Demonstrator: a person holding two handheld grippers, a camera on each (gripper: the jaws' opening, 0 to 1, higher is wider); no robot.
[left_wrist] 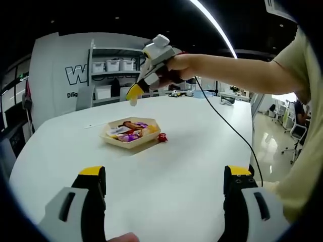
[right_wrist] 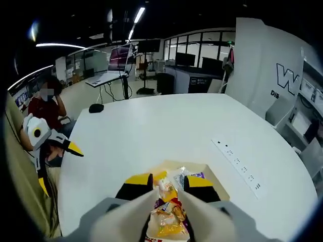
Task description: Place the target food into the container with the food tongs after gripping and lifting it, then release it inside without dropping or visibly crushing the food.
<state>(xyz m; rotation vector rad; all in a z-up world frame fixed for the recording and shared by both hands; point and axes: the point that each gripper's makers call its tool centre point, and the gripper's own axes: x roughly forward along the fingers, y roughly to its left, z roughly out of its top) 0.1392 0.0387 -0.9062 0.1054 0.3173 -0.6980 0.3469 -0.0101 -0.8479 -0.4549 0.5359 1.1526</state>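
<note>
Right gripper (left_wrist: 133, 96) raised over tray (left_wrist: 111, 138) on white table (left_wrist: 192, 161), jaws nearly together, grip unclear; left gripper (left_wrist: 164, 184) low, jaws wide apart

We read little here. On the large white curved wall panel (left_wrist: 60, 75) in the left gripper view, a big outlined letter "W", cut off by the grey shelf unit (left_wrist: 113, 68), with small text below starting "Dilig". In the right gripper view the same white panel (right_wrist: 282, 75) shows "W" and "DI" beneath. Snack wrapper print is too small to read.
</note>
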